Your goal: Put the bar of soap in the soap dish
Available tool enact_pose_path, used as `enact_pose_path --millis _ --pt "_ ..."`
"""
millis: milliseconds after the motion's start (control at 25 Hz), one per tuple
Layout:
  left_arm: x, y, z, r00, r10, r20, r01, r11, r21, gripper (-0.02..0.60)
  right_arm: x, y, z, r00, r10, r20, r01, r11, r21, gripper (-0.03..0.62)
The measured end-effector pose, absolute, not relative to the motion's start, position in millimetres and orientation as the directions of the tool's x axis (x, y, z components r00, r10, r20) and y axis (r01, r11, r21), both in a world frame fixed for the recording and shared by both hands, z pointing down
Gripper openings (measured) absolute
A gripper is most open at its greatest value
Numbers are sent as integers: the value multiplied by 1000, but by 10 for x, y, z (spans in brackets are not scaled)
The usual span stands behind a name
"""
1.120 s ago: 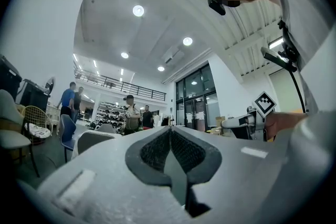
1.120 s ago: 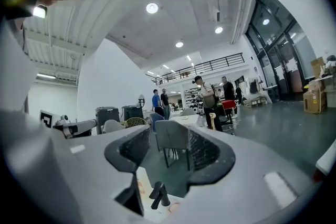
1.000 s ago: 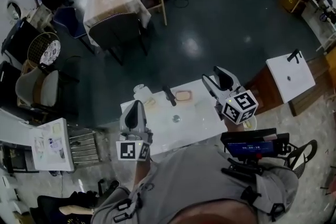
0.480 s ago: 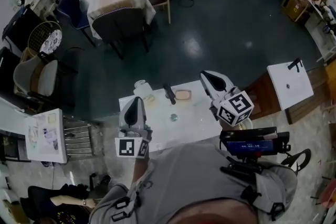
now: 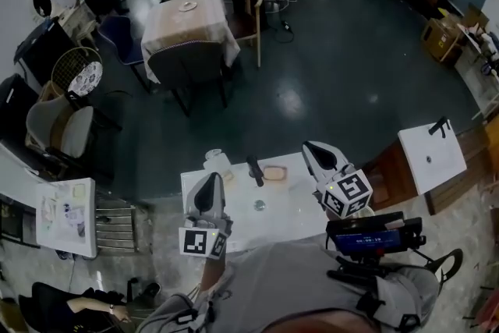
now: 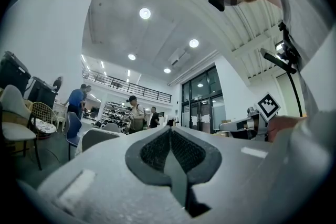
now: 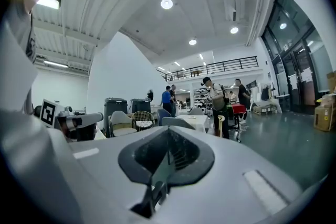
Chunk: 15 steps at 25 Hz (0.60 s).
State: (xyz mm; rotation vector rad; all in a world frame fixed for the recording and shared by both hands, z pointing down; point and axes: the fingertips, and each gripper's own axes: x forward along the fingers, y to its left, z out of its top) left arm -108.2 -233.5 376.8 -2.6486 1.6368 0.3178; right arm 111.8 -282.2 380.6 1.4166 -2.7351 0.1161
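Observation:
On the small white table (image 5: pixel 292 208) lies a tan oval soap dish (image 5: pixel 274 172). A pale small block (image 5: pixel 226 176), possibly the bar of soap, lies left of it beside a white container (image 5: pixel 213 161). My left gripper (image 5: pixel 210 178) hovers over the table's left part, near that block, shut and empty. Over the table's right end my right gripper (image 5: pixel 313 147) is also shut with nothing in it. The left gripper view shows the left gripper (image 6: pixel 169 136) pads meeting, aimed at the room. The right gripper (image 7: pixel 167 147) pads also meet in its own view.
A dark elongated object (image 5: pixel 254 170) lies between the block and the dish, and a small round thing (image 5: pixel 260 205) sits nearer me. A white side table (image 5: pixel 431 156) stands to the right. Chairs and a cloth-covered table (image 5: pixel 189 23) stand farther off, with people beyond.
The right gripper's jaws have gone from open to shut and it has drifted slightly. The head view has tilted, so the table sits lower in the picture. The left gripper stays put.

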Motion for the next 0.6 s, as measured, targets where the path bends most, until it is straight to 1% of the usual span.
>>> enact_pose_path --millis 240,440,600 --pt "-1005 -2357 3779 450 -873 -186 -878 -471 86 -6 1138 -2847 3789 -569 -820 64 -822 568 -30 3" --pt "-1030 -2372 3834 442 -883 -157 -881 -460 108 -6 1144 -2855 3796 -564 -823 60 -826 564 -29 3" --pt "-1014 -2368 3812 443 -882 -160 -880 -462 111 -6 1159 -2861 3817 -560 -827 57 -829 559 -31 3"
